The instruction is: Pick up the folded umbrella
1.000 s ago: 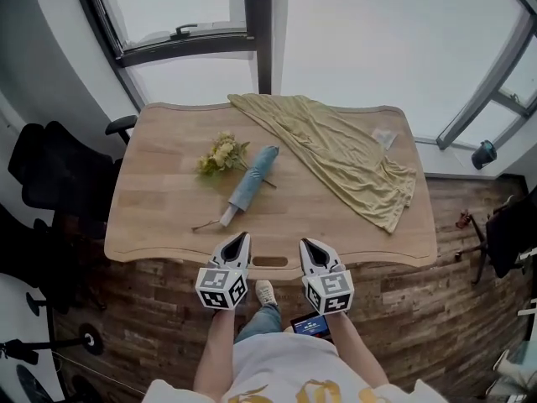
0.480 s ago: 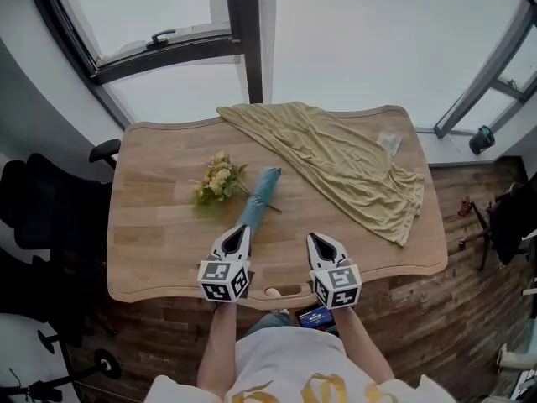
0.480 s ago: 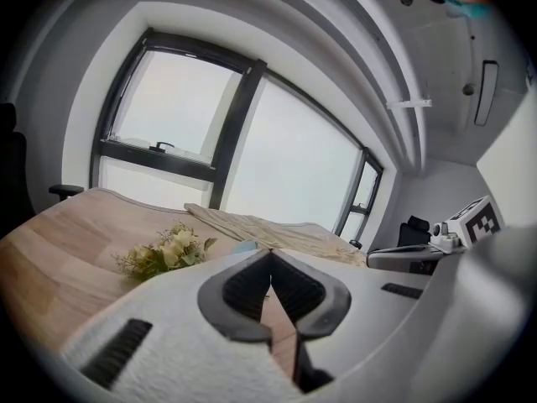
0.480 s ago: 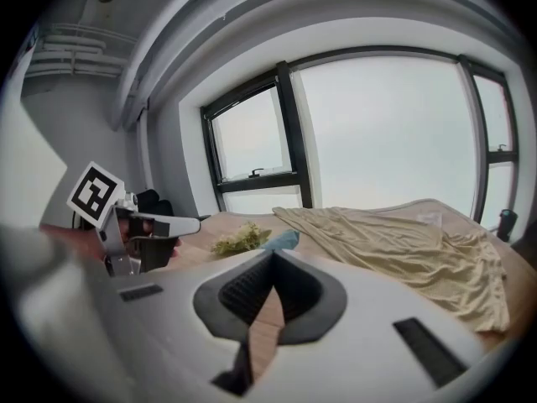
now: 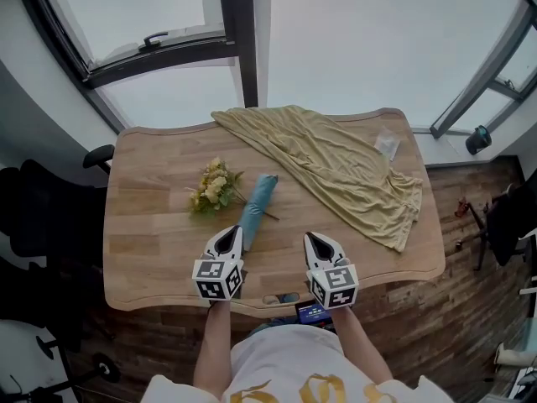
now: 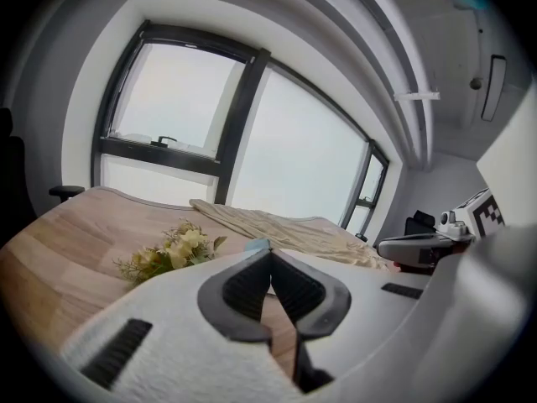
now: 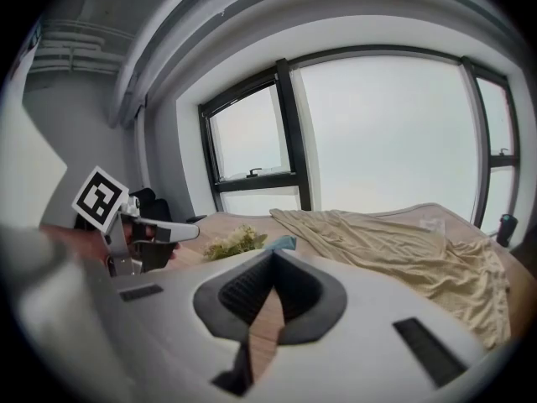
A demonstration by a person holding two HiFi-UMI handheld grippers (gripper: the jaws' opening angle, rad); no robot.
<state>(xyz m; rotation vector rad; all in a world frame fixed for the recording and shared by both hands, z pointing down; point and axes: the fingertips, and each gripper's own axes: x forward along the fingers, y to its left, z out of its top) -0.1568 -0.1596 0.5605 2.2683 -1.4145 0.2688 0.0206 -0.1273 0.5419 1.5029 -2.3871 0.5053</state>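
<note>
The folded umbrella (image 5: 256, 207) is light blue and lies lengthwise on the wooden table (image 5: 151, 242), beside a small bunch of yellow flowers (image 5: 211, 187). My left gripper (image 5: 236, 228) hovers over the table's near part, just short of the umbrella's near end, its jaws shut and empty. My right gripper (image 5: 310, 236) is level with it further right, tips together, holding nothing. In the left gripper view the umbrella (image 6: 257, 245) peeks over the closed jaws of the left gripper (image 6: 270, 253). In the right gripper view the umbrella (image 7: 282, 243) lies ahead of the right gripper (image 7: 272, 254).
An olive-yellow cloth (image 5: 336, 162) is draped across the table's far right half, with a small clear packet (image 5: 388, 145) on it. A black office chair (image 5: 46, 217) stands left of the table. Large windows rise behind the table.
Both grippers have moved forward from beyond the table's near edge to over the tabletop, closer to the umbrella. The jaws have stayed shut.
</note>
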